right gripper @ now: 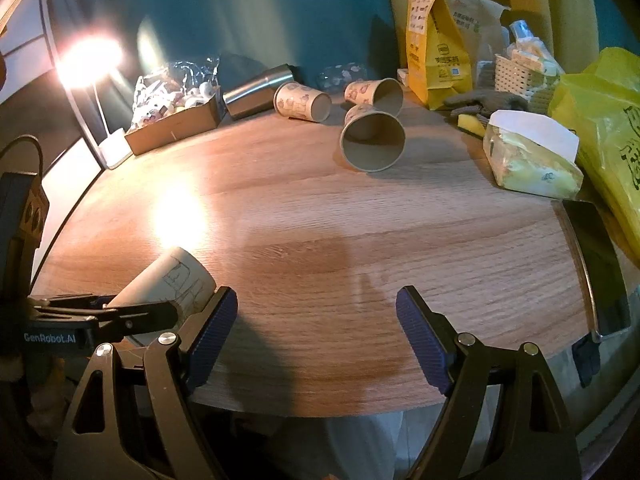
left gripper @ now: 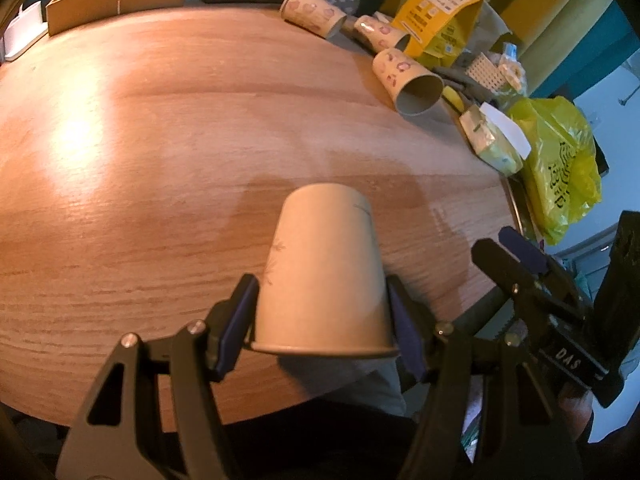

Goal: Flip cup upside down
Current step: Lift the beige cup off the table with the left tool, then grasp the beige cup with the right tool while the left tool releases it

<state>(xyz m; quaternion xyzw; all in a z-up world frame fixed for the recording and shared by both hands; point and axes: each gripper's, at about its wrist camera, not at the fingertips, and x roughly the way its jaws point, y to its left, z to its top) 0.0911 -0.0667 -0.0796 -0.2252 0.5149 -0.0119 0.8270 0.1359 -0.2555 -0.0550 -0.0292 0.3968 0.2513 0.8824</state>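
A cardboard tray (right gripper: 176, 128) of small plush toys sits at the far left of the round wood-grain table (right gripper: 320, 216), beside a brushed steel tumbler (right gripper: 258, 90) lying down. Three printed paper cups (right gripper: 372, 142) lie on their sides further right, then a yellow paper bag (right gripper: 434, 56), a soft tissue pack (right gripper: 528, 160) and a crinkled yellow plastic bag (right gripper: 604, 128). The left gripper (left gripper: 322, 316) clamps the plain tapered paper cup (left gripper: 324, 272) between ribbed blue pads, base pointing away, rim toward the camera, above the table's near edge. The right gripper (right gripper: 316, 332) hangs just beside it, fingers spread wide, holding nothing.
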